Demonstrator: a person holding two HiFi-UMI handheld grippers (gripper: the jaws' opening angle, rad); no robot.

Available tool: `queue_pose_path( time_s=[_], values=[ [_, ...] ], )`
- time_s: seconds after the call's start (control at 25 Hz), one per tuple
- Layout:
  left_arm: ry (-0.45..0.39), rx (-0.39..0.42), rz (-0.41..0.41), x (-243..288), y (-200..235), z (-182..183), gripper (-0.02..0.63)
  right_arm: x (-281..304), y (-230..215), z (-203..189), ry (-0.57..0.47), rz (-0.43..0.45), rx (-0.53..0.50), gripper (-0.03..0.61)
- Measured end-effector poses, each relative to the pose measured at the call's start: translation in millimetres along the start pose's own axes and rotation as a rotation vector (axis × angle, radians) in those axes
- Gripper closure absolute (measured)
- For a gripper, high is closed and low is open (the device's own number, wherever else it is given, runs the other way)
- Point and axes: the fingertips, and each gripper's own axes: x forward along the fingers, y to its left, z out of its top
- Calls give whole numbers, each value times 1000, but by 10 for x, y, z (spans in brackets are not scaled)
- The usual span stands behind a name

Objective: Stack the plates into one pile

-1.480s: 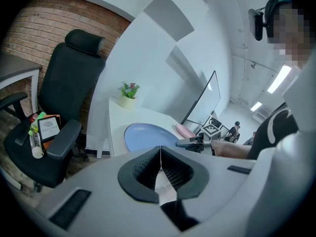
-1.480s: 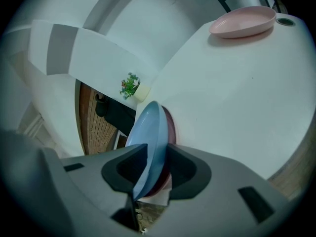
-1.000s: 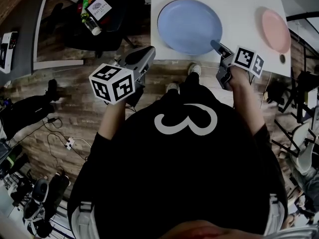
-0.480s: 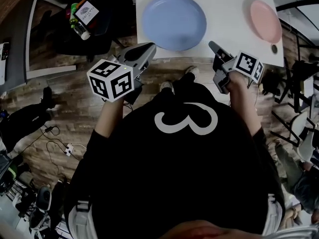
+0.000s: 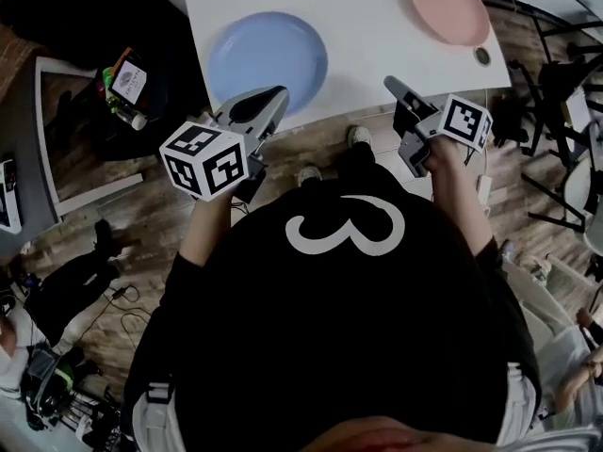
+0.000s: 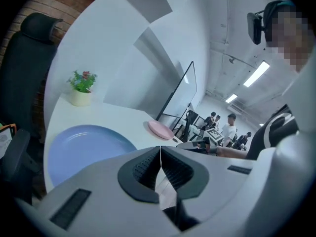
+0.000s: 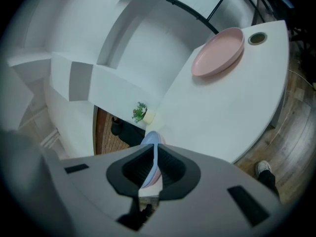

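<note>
A white bench (image 5: 367,55) carries two round plates with bare faces. The large blue plate (image 5: 268,59) lies close to the near edge, toward the left. The smaller pink plate (image 5: 448,8) lies by the right edge, well apart, with open white surface between them. The left claw (image 5: 280,93), pressed together on nothing, hovers at the near edge just beside the blue plate. The right claw (image 5: 391,85) has just been closing, nothing between its jaws, off the near edge.
</note>
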Motion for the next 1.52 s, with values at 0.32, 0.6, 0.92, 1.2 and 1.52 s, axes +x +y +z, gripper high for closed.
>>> queue_pose_path(
  time_s=[0.32,0.6,0.92,1.2,1.52],
  values=[
    [73,41,-72,802,-308,197,597,-518,-513,690,-128,-68,25,538],
    [104,58,-86,1421,-476,409,597,-830,-947,1330,-201,-117,63,538],
    [105,56,-82,2055,-576,650,597,-984,-1344,1949,-217,-123,83,510],
    [104,59,-72,2536,-749,730,597,-1231,-1761,2409,-233,-157,84,469],
    [92,54,-55,2841,-746,798,597,-1347,-2247,2648,-235,-253,117,464]
  ],
)
